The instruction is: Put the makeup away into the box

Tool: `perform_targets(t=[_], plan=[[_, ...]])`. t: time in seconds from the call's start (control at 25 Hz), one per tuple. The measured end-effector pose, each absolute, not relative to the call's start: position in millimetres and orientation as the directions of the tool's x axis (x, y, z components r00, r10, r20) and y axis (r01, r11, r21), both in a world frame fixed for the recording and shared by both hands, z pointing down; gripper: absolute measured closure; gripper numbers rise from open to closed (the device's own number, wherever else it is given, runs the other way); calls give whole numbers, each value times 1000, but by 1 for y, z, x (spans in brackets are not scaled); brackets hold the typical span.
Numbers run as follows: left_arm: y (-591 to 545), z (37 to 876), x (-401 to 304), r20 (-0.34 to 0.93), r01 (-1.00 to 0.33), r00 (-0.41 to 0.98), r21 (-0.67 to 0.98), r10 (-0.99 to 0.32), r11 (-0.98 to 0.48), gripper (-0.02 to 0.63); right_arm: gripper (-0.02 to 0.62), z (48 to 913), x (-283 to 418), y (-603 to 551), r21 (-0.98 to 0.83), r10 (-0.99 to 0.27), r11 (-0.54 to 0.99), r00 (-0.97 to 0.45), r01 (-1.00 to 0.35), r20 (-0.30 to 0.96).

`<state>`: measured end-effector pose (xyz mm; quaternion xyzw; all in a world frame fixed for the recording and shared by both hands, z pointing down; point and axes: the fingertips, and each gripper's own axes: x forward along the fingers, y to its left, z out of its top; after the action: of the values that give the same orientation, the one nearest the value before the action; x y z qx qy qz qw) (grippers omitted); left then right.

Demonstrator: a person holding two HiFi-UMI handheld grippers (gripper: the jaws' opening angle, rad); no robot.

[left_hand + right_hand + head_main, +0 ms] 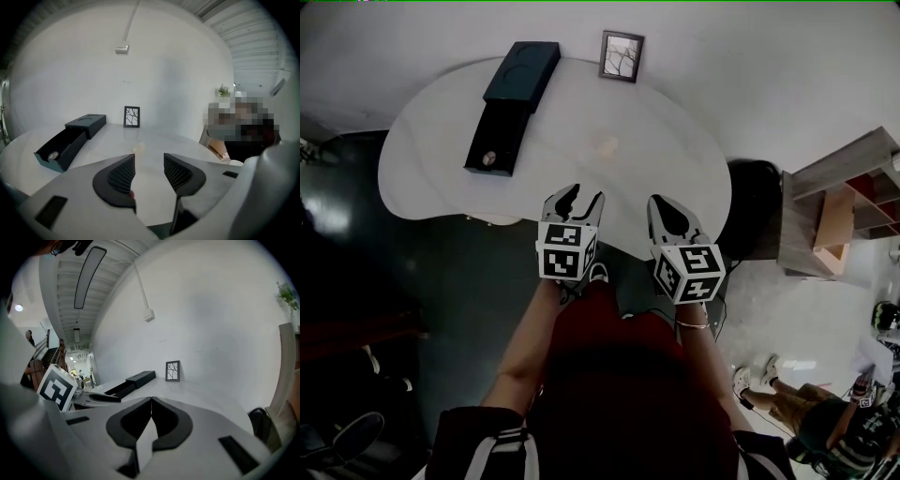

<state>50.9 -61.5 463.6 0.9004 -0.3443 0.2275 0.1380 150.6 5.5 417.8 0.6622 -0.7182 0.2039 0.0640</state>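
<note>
A long black box lies at the back left of the white table, its drawer pulled out toward me with a small round item inside. A small pale makeup piece lies on the table's middle and shows ahead of the left jaws. My left gripper hovers over the table's near edge, open, with nothing between its fingers. My right gripper is beside it, shut and holding nothing. The box is to the left gripper's left.
A small picture frame leans on the wall behind the table. A wooden shelf unit and a dark bag stand to the right of the table. A person sits on the floor at the lower right.
</note>
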Motion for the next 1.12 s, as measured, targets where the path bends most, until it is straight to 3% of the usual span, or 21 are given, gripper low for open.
perform_targets(t=[0.6, 1.12], plan=[[-126, 512, 88, 587, -584, 671, 40, -454, -811, 379, 581, 438, 157, -47, -207, -908, -52, -40, -977, 418], [-164, 534, 121, 625, -570, 639, -7, -449, -822, 365, 581, 445, 183, -63, -214, -899, -77, -25, -974, 438]])
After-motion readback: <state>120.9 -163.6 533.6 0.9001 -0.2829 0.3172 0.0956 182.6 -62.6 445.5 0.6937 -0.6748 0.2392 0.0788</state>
